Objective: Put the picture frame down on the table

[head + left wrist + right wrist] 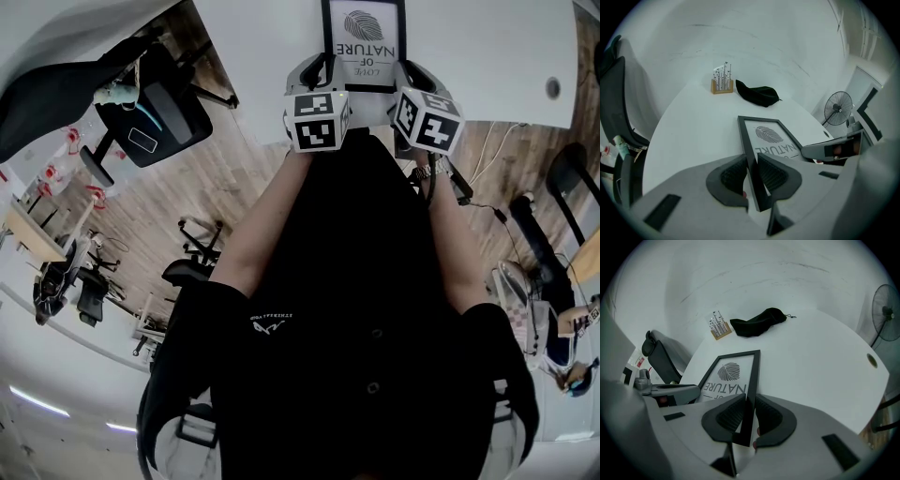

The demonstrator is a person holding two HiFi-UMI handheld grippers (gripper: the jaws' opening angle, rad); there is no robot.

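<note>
My left tongs [751,176] are clamped on the left rail of the picture frame [771,140], close to its near corner, with the black moulding pinched between the two ribbed pads. My right tongs [749,416] grip the opposite rail the same way, at about the same height along the frame. So both are closed on the frame, one at each side, and neither is nearer than the other.

The frame reaches away from me, print side up, toward the top middle of the head view. Its long axis runs straight ahead from the tongs, out over the white surface [693,131]. The leaf print and its lettering read the right way round for someone on the far side.

The far edge sits low over the surface, but I cannot tell whether it already touches. The near end, where I hold it, looks higher, so I judge the frame tilted down and away.

Further back, toward the upper middle of both tong views, lie a black pouch [757,93] and a small wooden stand of thin rods [722,82], well apart from the frame. Setting it down should mean lowering the near end evenly with both tongs.
</note>
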